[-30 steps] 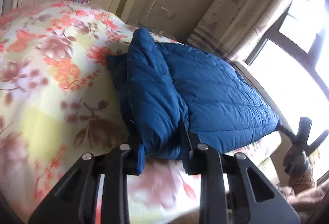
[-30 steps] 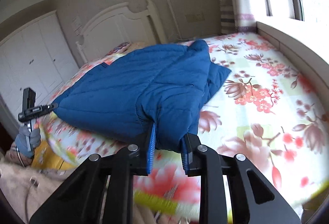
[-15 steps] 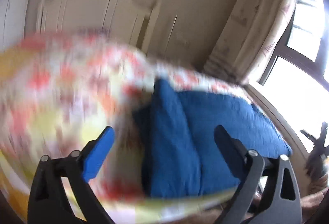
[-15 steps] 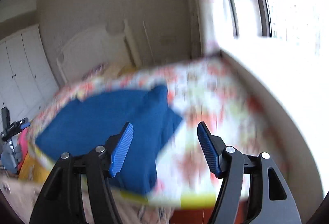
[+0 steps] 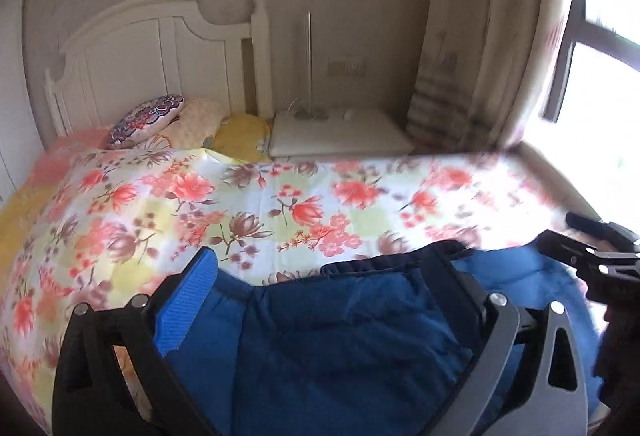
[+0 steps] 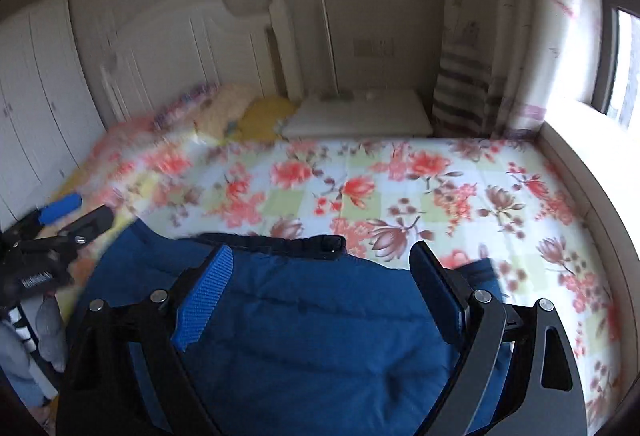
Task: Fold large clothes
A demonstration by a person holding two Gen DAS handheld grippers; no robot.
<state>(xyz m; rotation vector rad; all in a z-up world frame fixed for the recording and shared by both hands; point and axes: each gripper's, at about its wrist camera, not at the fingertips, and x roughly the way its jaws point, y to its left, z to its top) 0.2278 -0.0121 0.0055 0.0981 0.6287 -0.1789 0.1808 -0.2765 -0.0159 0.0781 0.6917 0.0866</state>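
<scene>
I'm pulling both the left gripper [image 5: 328, 272] and the right gripper [image 6: 322, 270] back, jaws just opened and empty — blue jacket [image 6: 320, 336] released, fold laid on the near bed [image 6: 440, 188].

White headboard [image 5: 160, 52], floral bedspread [image 5: 304, 196] (bright window [image 5: 600, 76]).

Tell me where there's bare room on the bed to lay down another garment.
The floral sheet is bare between the blue jacket and the pillows, and on toward the window side. The near edge is crowded: the jacket fills it. The head end holds the pillows, beside a white nightstand.
</scene>
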